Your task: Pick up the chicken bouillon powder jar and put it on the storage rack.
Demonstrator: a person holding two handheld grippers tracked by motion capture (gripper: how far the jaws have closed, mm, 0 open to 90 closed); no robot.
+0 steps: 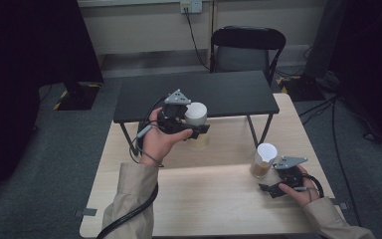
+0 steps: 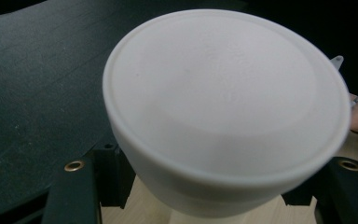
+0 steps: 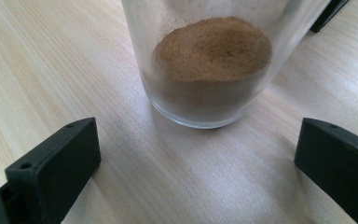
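Two jars on a light wooden table. Near the right edge stands a clear glass jar, upright, long side straight up and down, white lid on top, brown powder heaped in the bottom. Just beside it, toward the near right corner, rests the right gripper, jaws spread wide with bare wood between them, touching nothing. Toward the far edge, next to a low black shelf, sits the left gripper, jaws pinching a white-lidded jar. Upright too, round white lid facing up, smooth and plain. Pale yellow under the lid. Black chair beyond the table.
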